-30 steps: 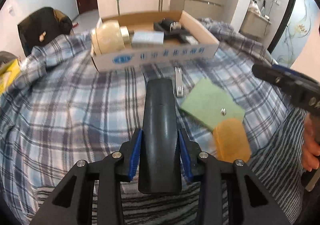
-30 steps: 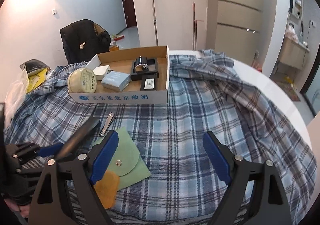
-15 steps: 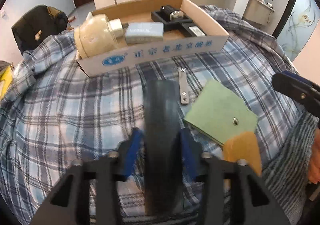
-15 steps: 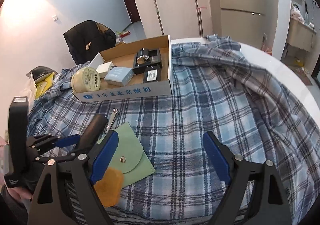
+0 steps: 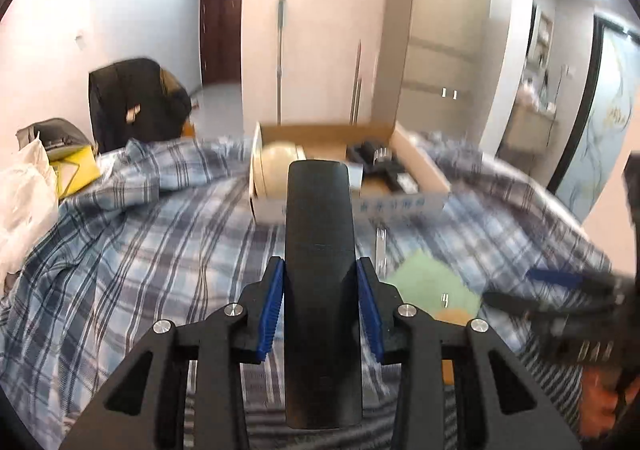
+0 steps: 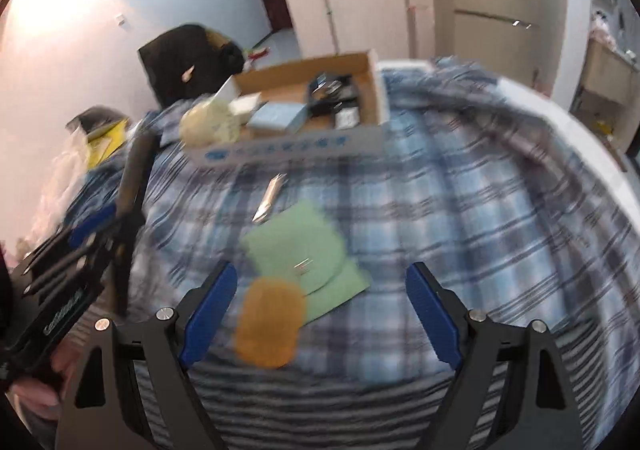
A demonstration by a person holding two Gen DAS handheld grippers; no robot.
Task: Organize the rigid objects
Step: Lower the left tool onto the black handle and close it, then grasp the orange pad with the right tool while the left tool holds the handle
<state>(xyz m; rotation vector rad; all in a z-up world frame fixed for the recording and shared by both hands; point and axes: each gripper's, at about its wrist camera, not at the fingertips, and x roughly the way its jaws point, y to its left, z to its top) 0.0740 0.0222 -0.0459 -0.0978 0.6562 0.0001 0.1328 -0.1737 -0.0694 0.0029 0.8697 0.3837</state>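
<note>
1. Left wrist view: fingers [image 5: 276, 310] of my left gripper [image 5: 320, 310] clamp the black case [image 5: 320, 290] on both sides, pads pressed to it. Its long axis runs straight ahead, aimed at the cardboard box [image 5: 420, 166], which lies beyond the tip and well apart. I judge a forward carry comes next.

2. Right wrist view: my right gripper [image 6: 320, 310] stands wide apart, holding nothing. An orange piece [image 6: 268, 322] lies between the pads, on the checked cloth [image 6: 480, 210], a green pouch [image 6: 308, 250] just beyond, nail clippers [image 6: 270, 194] further on. Blur hides finer detail.
</note>
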